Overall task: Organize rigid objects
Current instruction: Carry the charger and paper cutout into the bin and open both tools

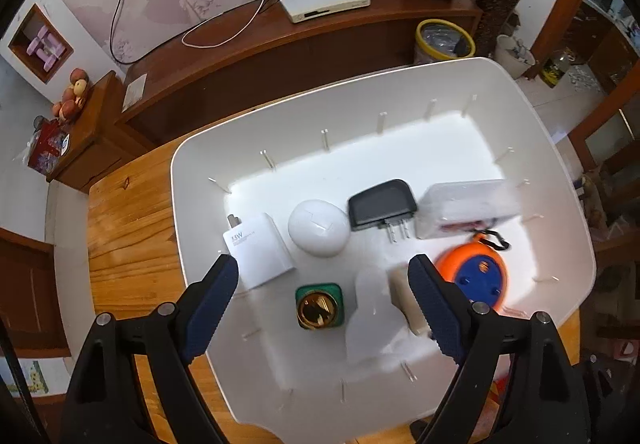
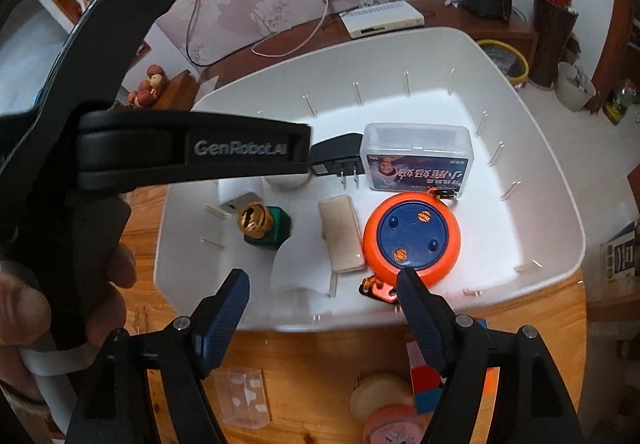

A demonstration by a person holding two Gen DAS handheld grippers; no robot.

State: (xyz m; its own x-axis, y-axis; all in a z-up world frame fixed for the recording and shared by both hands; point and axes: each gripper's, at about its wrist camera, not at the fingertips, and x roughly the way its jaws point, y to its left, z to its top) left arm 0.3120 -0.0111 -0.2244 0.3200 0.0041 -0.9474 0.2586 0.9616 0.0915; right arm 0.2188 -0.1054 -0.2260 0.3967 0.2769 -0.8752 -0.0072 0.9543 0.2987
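Left gripper (image 1: 323, 286): fingers spread wide above the white bin (image 1: 560, 180), nothing between the pads.
Right gripper (image 2: 322, 292): fingers apart over the bin's near rim, gripping nothing; right tip just beside the orange reel (image 2: 412, 234).
Under the left fingers: green block with gold cap (image 1: 319, 306) and a beige bar (image 1: 404, 296), both on the bin floor.
Bin, far row: white charger (image 1: 260, 248), white dome (image 1: 318, 228), black plug adapter (image 1: 382, 204), clear plastic case (image 1: 468, 208), side by side.
Orange reel: flat on the floor, blue face up, just beside the beige bar.
Bin: on the wooden counter (image 1: 128, 232).
Counter, near edge: small clear box (image 2: 242, 396), colored packets, partly hidden.
Hand (image 2: 60, 284): on the left gripper's handle.
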